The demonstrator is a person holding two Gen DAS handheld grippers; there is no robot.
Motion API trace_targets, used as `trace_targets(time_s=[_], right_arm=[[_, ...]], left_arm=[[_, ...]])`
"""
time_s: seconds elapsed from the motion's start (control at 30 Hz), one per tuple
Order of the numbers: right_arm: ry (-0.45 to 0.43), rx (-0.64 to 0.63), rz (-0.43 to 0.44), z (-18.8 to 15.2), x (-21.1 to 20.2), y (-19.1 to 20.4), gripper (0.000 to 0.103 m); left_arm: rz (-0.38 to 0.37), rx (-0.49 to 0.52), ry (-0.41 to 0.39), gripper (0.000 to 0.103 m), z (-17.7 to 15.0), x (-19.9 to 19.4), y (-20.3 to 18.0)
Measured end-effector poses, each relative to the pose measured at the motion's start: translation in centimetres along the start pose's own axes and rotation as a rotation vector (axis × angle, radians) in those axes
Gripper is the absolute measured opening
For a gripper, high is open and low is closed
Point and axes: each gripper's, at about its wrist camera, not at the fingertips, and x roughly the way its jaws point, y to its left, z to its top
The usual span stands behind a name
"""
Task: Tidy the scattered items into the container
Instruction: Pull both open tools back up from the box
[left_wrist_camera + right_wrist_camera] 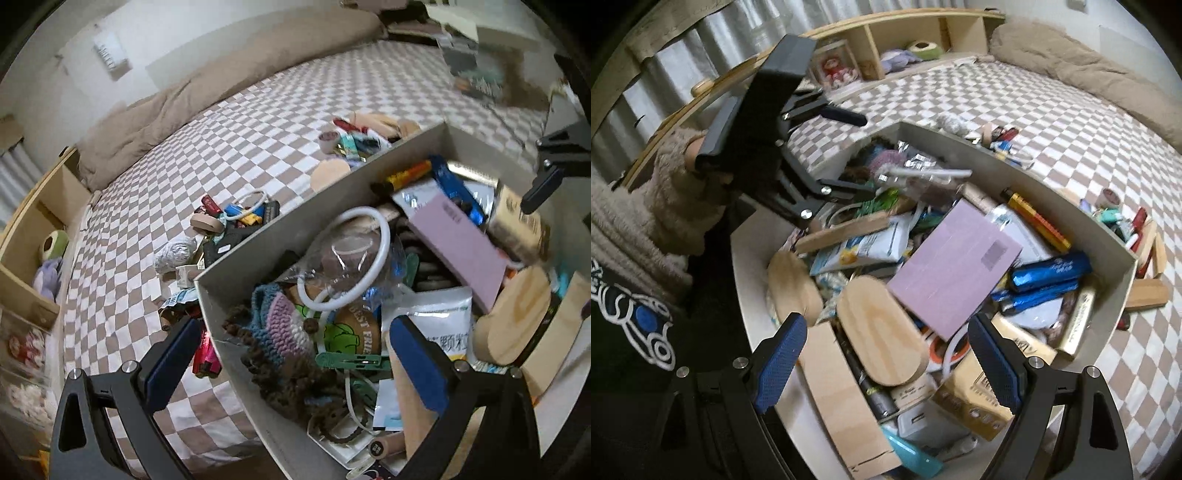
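A grey cardboard box point(288, 225) point(997, 162) sits on the checkered bed, crammed with items. Inside lie a pink flat box point(461, 243) point(953, 269), a white ring point(365, 251), a crocheted piece point(280, 332), a wooden oval point(882, 332) and blue foil tubes point(1049, 273). My left gripper point(295, 362) is open, straddling the box's near wall over the crocheted piece and holding nothing. My right gripper point(888, 358) is open above the wooden oval, also holding nothing. Loose piles point(236, 218) point(351, 140) and a red packet point(205, 356) lie on the bed outside the box.
A beige duvet point(207, 96) is bunched along the far side of the bed. A wooden shelf unit point(905, 33) holds plush toys. A fuzzy sleeve point(665, 199) holds the left gripper's handle. A wooden block point(1147, 291) and small items point(1123, 221) lie beyond the box's right wall.
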Motion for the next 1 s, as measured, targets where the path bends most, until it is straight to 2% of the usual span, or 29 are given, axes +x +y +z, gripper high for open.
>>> trace_targets(time_s=[0.03, 0.07, 0.33, 0.57, 0.77, 1.0], right_arm=[[-0.014, -0.001, -0.012, 0.2, -0.1, 0.1, 0.102], [-0.031, -0.003, -0.028, 0.4, -0.2, 0.2, 0.103], [-0.177, 0.034, -0.171, 2.4, -1.5, 0.7, 0.103], [-0.308, 0.077, -0.329, 3.5, -3.3, 1.0, 0.103], [-0.392, 0.120, -0.434, 3.7, -4.9, 1.5, 0.103], [-0.470, 0.208, -0.508, 3.2, -6.9, 2.1, 0.103]], left_arm=[[0.001, -0.014, -0.014, 0.103, 0.1, -0.3, 0.2], [0.003, -0.035, -0.032, 0.103, 0.2, -0.6, 0.5], [-0.034, -0.225, -0.150, 0.103, 0.3, -3.5, 2.9], [-0.017, -0.348, -0.255, 0.103, -0.3, -6.2, 4.3], [0.025, -0.407, -0.333, 0.103, -1.1, -8.3, 4.7], [0.047, -0.437, -0.392, 0.103, -1.8, -10.2, 4.6]])
